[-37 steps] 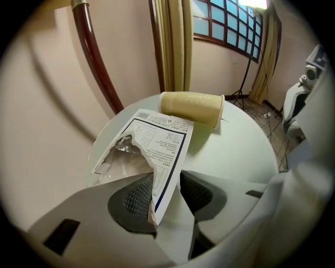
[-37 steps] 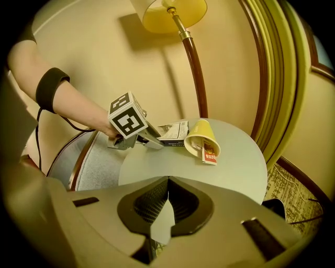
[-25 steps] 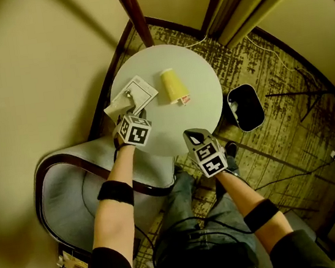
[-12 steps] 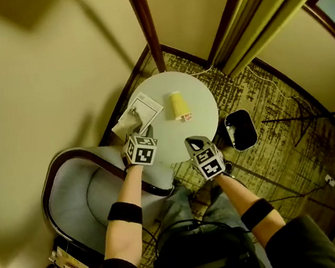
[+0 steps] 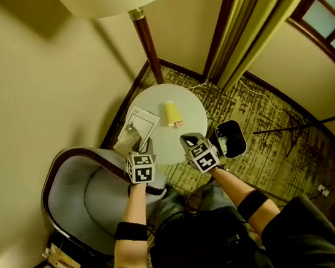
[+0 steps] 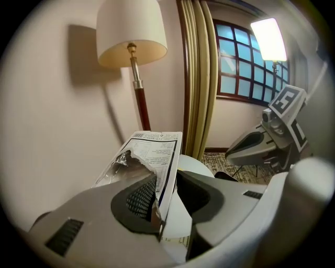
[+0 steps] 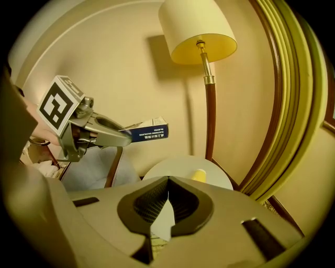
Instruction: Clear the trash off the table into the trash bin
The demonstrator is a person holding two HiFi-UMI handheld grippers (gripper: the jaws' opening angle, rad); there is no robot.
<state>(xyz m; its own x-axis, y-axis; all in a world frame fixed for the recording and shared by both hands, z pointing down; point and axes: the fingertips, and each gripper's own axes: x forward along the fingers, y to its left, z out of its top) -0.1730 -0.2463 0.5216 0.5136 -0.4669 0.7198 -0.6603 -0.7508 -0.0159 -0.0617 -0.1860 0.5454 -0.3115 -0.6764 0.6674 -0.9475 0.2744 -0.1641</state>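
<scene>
Left gripper (image 6: 159,207) is clamped on a torn white packet (image 6: 156,152) and holds it up off the round table (image 5: 192,127) — not yet over the black trash bin (image 5: 231,139), which stands on the floor just beside the table's right edge. Right gripper (image 7: 168,201) is closed on nothing. A yellow cup (image 5: 171,112) lies tipped on the tabletop — so I'd judge both pieces are yet to be binned.

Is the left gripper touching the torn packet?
Touching. The left gripper view shows the left gripper pinching the packet by its lower edge, the packet standing up between its jaws.
</scene>
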